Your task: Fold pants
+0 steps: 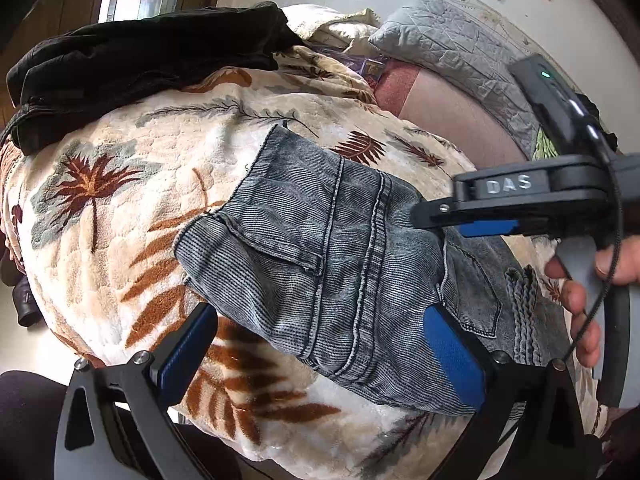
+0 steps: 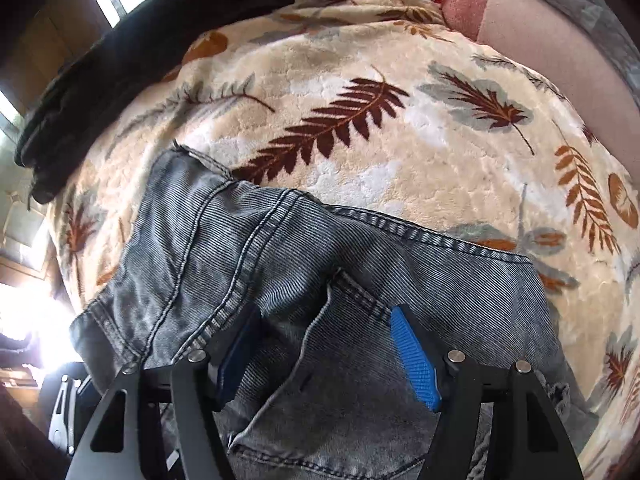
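The grey denim pants point(image 1: 340, 264) are laid folded on a leaf-patterned blanket point(image 1: 120, 184). The left gripper point(image 1: 320, 354) is held spread above them. The right gripper point(image 2: 324, 356) is spread, apparently straddling a fabric fold. A black garment point(image 1: 132, 64) is seen behind.

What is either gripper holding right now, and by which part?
Nothing is clamped. The left gripper and right gripper both sit open over the grey denim pants, at their folded middle.

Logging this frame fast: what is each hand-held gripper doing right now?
Left hand-held gripper: open, over the faded grey-blue denim pants, gripping nothing.
Right hand-held gripper: open, fingers astride a denim fold.
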### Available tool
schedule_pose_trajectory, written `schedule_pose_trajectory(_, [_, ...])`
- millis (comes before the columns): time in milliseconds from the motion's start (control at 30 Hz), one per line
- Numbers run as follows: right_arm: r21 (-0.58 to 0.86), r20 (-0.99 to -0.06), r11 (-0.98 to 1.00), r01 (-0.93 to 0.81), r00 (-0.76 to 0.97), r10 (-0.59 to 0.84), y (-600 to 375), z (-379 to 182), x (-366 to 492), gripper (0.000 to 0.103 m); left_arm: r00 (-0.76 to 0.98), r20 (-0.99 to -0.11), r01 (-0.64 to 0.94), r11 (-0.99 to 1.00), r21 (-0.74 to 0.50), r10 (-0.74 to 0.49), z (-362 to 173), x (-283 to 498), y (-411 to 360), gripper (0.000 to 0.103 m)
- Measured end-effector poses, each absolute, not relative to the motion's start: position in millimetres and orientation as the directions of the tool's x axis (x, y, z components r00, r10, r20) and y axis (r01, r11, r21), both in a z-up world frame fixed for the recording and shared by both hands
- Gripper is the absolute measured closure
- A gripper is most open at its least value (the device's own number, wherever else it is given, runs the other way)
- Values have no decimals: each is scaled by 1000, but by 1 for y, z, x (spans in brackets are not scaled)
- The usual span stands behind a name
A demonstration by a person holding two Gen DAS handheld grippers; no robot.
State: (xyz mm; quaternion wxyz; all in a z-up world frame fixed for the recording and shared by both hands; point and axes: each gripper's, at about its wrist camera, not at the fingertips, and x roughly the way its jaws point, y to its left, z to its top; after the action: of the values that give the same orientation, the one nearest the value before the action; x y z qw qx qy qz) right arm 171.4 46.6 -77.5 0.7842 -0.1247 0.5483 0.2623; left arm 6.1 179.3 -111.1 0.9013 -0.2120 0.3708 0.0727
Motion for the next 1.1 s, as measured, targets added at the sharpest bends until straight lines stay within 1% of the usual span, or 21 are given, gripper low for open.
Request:
schedule_pose_trajectory(67, [137,-902,848,-512,290,320,22,-67,156,32,728,-685,-294,892,-343,-24,-107,-1,183,1])
schedule_pose_trajectory(133, [209,-879,852,-481,289,379,-4,-63,139,32,744,-668,-309,869,-385,-32,-103,-12,191,1])
schedule_pose_trajectory(200, [262,-865,854,-450,282,414,-25,-66,121,32,760,-647,-333,815,-475,-66,-101,-22,206,1])
schedule_pose_trajectory(300, [336,-843,849,-407,271,464,-53,-76,97,32,780,-603,-348,685,-641,-168,-105,-36,232,1])
schedule_pose_trajectory(400, [415,-817,836,-359,256,516,-75,-87,77,32,775,-571,-354,564,-746,-269,-120,-41,248,1])
schedule_pose_trajectory(433, [433,-811,831,-350,251,528,-79,-91,73,32,774,-559,-346,540,-767,-299,-124,-41,250,1])
schedule_pose_trajectory(600, [485,-776,802,-349,251,578,-85,-93,63,32,765,-540,-356,468,-809,-352,-136,-23,252,1])
schedule_pose_trajectory(667, [506,-757,786,-355,254,602,-86,-90,60,32,771,-509,-349,415,-840,-383,-141,-17,255,1])
schedule_pose_trajectory(767, [513,-746,776,-367,257,615,-86,-86,57,32,789,-473,-332,376,-865,-392,-140,-11,259,1])
schedule_pose_trajectory(833, [512,-748,778,-363,256,612,-87,-88,57,32,788,-479,-345,366,-864,-386,-143,-5,262,1])
schedule_pose_trajectory(900, [515,-751,780,-355,253,610,-88,-90,57,32,792,-459,-338,338,-878,-402,-147,0,264,7])
schedule_pose_trajectory(1033, [509,-759,787,-348,250,601,-87,-92,57,32,795,-466,-345,342,-874,-389,-147,8,265,11])
schedule_pose_trajectory(1067, [503,-762,790,-351,250,597,-85,-92,58,32,796,-470,-348,347,-871,-380,-146,10,266,17])
schedule_pose_trajectory(1100, [499,-765,792,-352,251,594,-83,-91,59,32,793,-483,-359,356,-863,-372,-147,12,266,31])
